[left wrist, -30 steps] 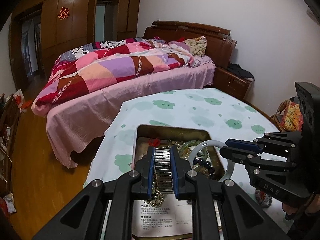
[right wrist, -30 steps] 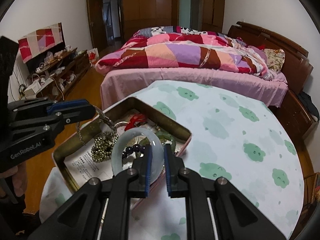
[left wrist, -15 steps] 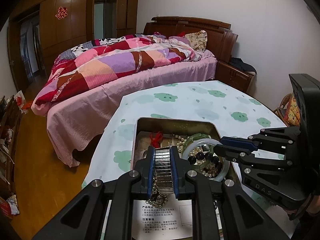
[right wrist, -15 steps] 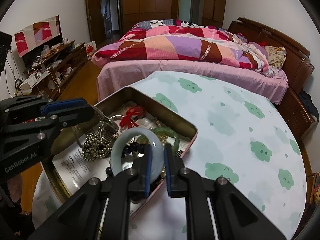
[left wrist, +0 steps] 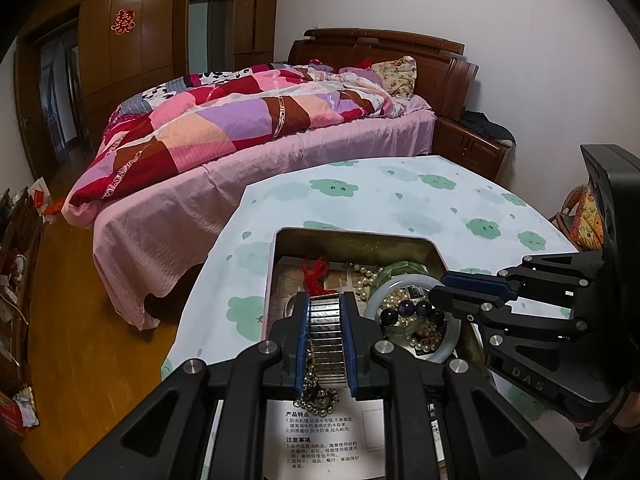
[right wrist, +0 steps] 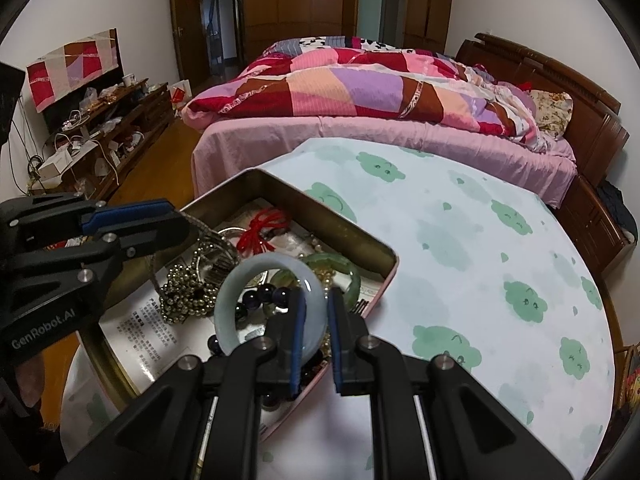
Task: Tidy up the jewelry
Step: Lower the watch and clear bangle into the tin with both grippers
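Bedroom: round worktop under a white cloth with green cloud prints, pink-sheeted bed with patchwork quilt behind it at 12 o'clock.

Open gold-coloured rectangular metal tin sits at the worktop's near edge and holds all the jewelry in one loose pile. Both claws are working over it, presumably to pull pieces apart.

Left claw: clamped on a silver segmented metal stretch band, with a brassy bead chain hanging below it over the tin's near end. Lifting likely untangles the chain.

Right claw: closed on the rim of a pale translucent jade-like bangle, held upright over the tin's 3 o'clock side. Dark purple bead bracelet shows through the ring; green bangle, pearl strand and red knotted cord lie beneath.

Writing: "GenRobot.AI" on the left claw body, "DAS" on the right. A printed Chinese leaflet lining the tin has headings 产品特点 and 注意事项. Red 囍 cutout on the wardrobe.
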Demonstrator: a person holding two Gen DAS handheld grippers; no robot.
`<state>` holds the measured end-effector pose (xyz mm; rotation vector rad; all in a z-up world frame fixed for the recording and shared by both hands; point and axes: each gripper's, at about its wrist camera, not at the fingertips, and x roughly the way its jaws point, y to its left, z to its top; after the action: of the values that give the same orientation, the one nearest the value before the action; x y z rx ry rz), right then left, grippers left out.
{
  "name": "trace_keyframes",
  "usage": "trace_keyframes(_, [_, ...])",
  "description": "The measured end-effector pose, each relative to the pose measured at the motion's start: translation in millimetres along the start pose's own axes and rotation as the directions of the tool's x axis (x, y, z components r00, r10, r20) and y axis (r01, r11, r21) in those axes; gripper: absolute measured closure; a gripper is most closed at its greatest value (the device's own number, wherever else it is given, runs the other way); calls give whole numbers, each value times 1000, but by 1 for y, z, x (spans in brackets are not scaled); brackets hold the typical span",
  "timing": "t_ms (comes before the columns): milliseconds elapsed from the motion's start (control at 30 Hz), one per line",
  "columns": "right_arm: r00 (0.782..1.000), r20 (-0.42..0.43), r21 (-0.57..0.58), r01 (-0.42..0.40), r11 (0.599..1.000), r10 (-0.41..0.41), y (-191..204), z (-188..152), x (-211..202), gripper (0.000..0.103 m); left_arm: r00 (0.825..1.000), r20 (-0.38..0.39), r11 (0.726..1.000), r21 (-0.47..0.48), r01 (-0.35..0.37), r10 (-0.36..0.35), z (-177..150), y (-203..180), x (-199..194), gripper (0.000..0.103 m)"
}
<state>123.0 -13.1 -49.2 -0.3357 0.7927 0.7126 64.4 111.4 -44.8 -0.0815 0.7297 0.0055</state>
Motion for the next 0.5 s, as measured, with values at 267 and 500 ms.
trace_keyframes(267, [1000, -3, 7, 0, 1000, 0, -1, -2, 3, 89, 1000, -2, 1000, -3, 0, 0, 0, 1, 2, 88])
trace_keyframes(500, [1000, -2, 26, 1, 1000, -1, -5, -2, 4, 89, 1000, -4, 1000, 2, -5, 5, -1, 3, 3, 88])
